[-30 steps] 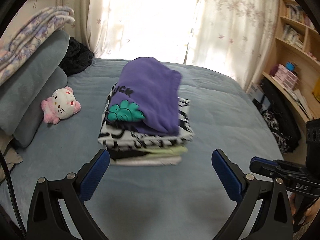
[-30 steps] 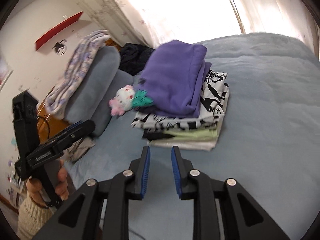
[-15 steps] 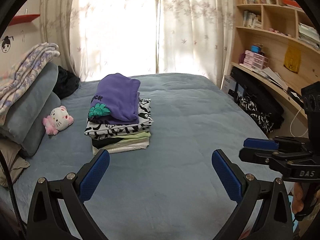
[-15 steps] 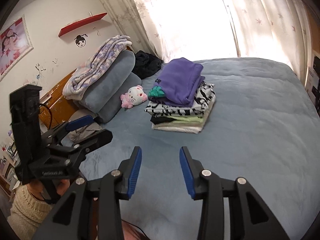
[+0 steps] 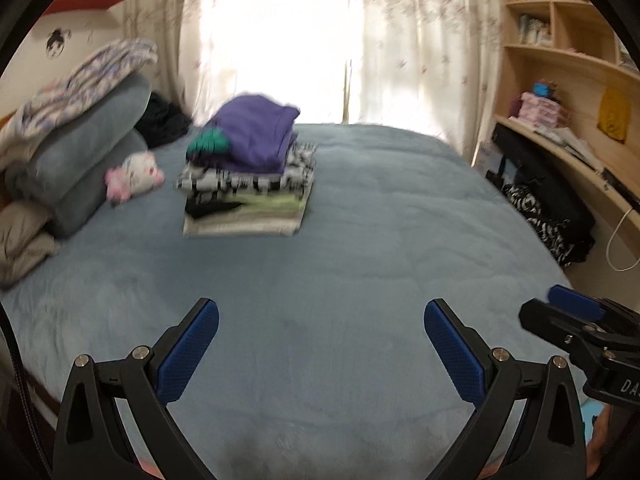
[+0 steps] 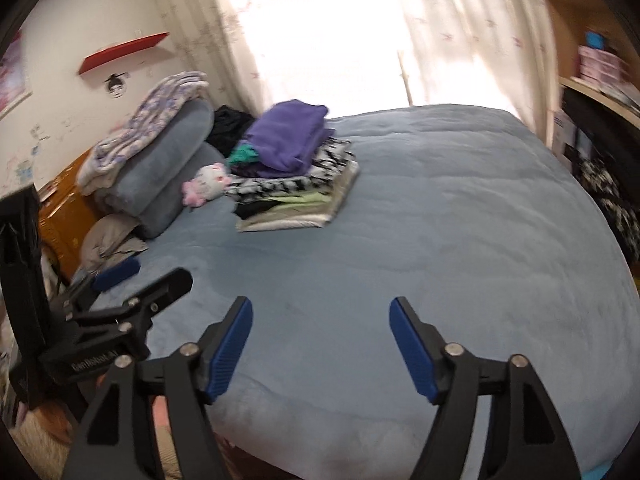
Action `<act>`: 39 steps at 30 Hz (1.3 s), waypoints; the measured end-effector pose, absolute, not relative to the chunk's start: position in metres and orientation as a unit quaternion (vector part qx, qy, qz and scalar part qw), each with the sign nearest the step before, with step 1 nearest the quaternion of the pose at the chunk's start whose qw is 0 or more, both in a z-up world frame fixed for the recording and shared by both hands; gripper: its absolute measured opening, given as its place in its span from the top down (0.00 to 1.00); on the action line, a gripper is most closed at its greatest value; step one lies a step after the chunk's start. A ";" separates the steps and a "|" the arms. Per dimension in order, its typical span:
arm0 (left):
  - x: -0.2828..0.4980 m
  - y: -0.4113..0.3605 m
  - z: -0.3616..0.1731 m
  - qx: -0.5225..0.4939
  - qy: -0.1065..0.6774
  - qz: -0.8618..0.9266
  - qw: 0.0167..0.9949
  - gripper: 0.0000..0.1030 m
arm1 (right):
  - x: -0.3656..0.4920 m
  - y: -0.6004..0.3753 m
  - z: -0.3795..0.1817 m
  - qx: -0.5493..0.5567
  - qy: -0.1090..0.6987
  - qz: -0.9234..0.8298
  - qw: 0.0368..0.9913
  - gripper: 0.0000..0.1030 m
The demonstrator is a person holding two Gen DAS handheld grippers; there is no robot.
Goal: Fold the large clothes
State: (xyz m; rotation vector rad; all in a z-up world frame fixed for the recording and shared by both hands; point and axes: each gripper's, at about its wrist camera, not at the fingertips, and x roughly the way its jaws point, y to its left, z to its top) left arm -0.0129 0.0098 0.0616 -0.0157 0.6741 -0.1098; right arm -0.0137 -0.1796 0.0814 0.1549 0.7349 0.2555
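Daylight enters through the curtained window [image 5: 316,40], which is overexposed to white glare in both views; motion blur softens the stack of folded clothes [image 5: 248,176] and shelves [image 5: 560,40]; fisheye curvature and dark vignetting mark the frame edges

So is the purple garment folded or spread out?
Folded: the purple garment sits as a compact bundle atop the stack of folded clothes.
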 end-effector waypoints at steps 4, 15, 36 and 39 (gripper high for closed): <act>-0.015 0.002 0.022 -0.020 0.372 -0.056 0.926 0.01 | -0.022 -0.185 0.050 0.083 0.363 0.071 0.925 0.26; -0.023 0.005 -0.006 -0.013 0.389 -0.029 0.921 0.01 | -0.040 -0.172 0.008 0.079 0.369 0.034 0.925 0.25; -0.022 0.013 -0.017 -0.023 0.388 -0.021 0.921 0.01 | -0.040 -0.163 -0.003 0.078 0.361 0.029 0.929 0.25; -0.022 0.013 -0.018 -0.025 0.389 -0.023 0.921 0.01 | -0.039 -0.163 -0.004 0.078 0.360 0.026 0.929 0.25</act>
